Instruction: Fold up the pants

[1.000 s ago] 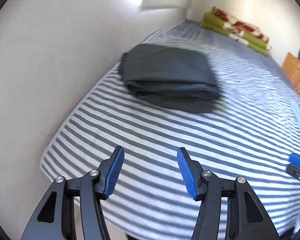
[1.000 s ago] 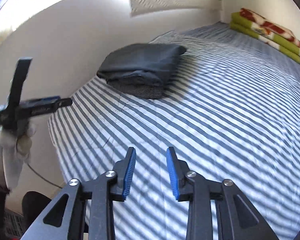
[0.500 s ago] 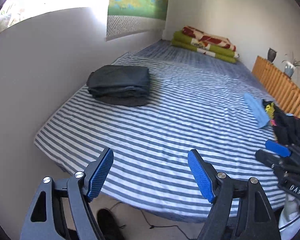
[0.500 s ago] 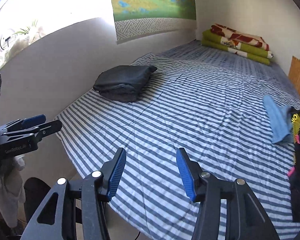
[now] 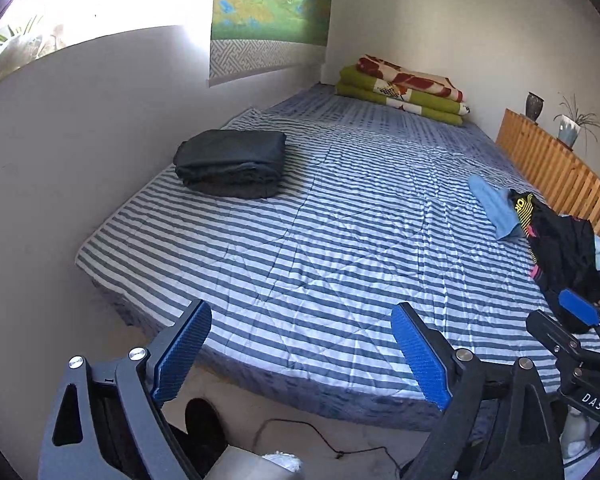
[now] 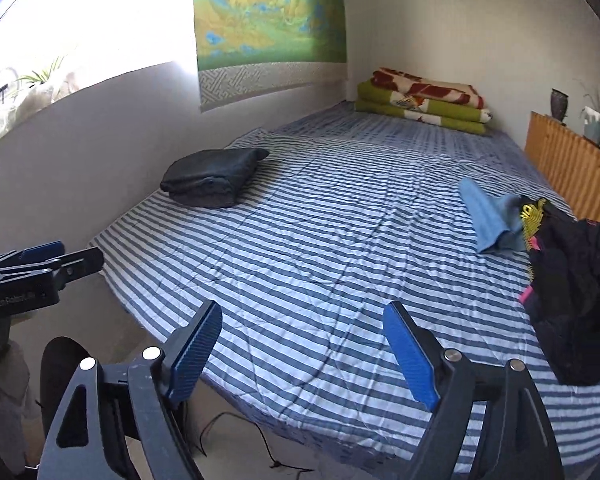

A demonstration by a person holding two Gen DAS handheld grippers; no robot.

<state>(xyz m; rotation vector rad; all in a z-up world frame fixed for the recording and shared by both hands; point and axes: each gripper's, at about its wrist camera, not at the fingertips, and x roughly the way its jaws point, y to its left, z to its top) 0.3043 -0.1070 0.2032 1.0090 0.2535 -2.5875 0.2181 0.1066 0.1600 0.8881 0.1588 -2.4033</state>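
Right wrist view crops black clothes [image 6: 572, 300] rightward.

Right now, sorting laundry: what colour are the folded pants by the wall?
Dark grey pants, clearest in the left wrist view.

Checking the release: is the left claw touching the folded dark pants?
Apart. In the left wrist view the left claw is opening and empty over the bed's near edge, striped bedspread lying between it and the folded pants.

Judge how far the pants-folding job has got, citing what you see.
Done: dark folded pants lie stacked by the wall. In hand: nothing; left gripper and right gripper are opening, empty, above the striped bed. Left: a black garment and a blue cloth, unfolded.
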